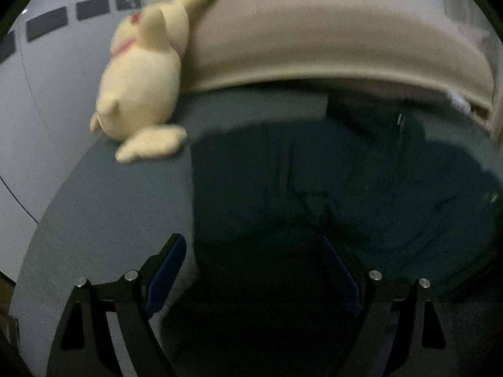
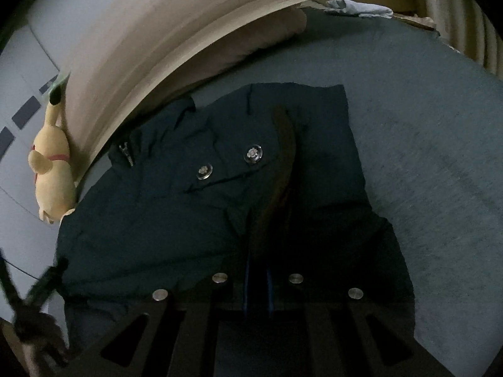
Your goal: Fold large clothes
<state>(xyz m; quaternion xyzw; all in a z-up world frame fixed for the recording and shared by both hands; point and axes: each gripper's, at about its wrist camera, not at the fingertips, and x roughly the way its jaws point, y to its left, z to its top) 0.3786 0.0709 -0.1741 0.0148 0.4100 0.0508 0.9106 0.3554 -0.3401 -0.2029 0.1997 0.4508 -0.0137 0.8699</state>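
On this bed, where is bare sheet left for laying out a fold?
Most bare sheet lies right of the jacket, running back toward the crumpled cloth. A narrower strip lies left of the jacket, in front of the plush toy. The back-left is crowded: toy and jacket sit against the headboard.

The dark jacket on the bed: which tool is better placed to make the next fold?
Probably the left tool. It is open over the near edge of the dark jacket, ready to grip. The right tool looks closed, whether on cloth is unclear, so it would first have to open.
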